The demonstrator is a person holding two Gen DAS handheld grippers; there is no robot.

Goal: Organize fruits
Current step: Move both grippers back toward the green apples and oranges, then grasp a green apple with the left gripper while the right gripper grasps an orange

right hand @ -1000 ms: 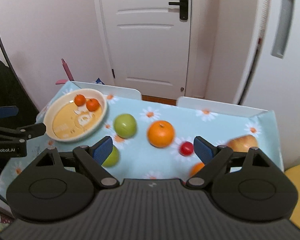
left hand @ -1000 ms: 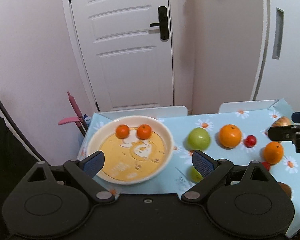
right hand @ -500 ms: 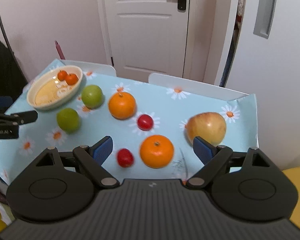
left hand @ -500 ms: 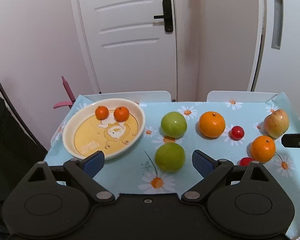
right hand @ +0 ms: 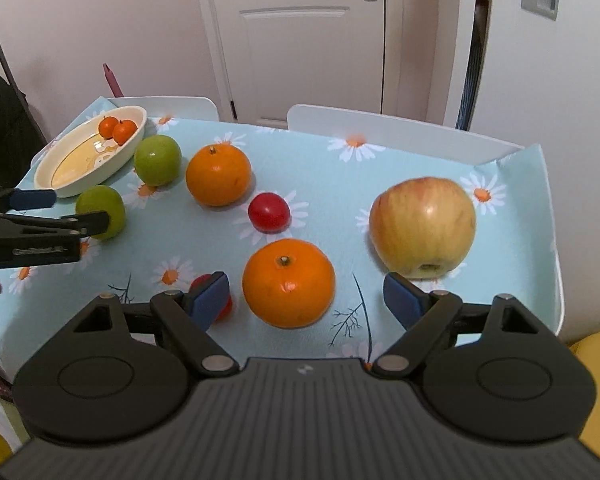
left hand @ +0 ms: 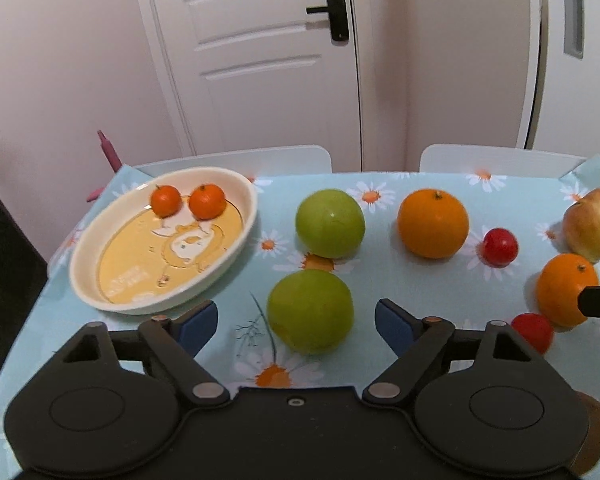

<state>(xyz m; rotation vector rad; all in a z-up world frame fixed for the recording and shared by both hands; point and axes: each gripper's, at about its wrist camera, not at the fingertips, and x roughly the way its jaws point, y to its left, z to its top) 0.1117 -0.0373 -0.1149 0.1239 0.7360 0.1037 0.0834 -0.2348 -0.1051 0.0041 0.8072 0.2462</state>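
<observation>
Both grippers have swung away from the bowl (left hand: 236, 236): left gripper (left hand: 296, 320) fingers spread beside a green apple (left hand: 310, 310), right gripper (right hand: 306, 294) fingers spread beside an orange (right hand: 288, 282), nothing grasped yet

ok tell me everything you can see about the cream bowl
The cream bowl is a shallow oval dish that looks ceramic or melamine, with a yellow floor printed with a pale cartoon figure. It sits flat at the table's far left corner on the daisy tablecloth. Two small mandarins lie side by side against its far wall. Neither hand-held gripper touches it.
</observation>
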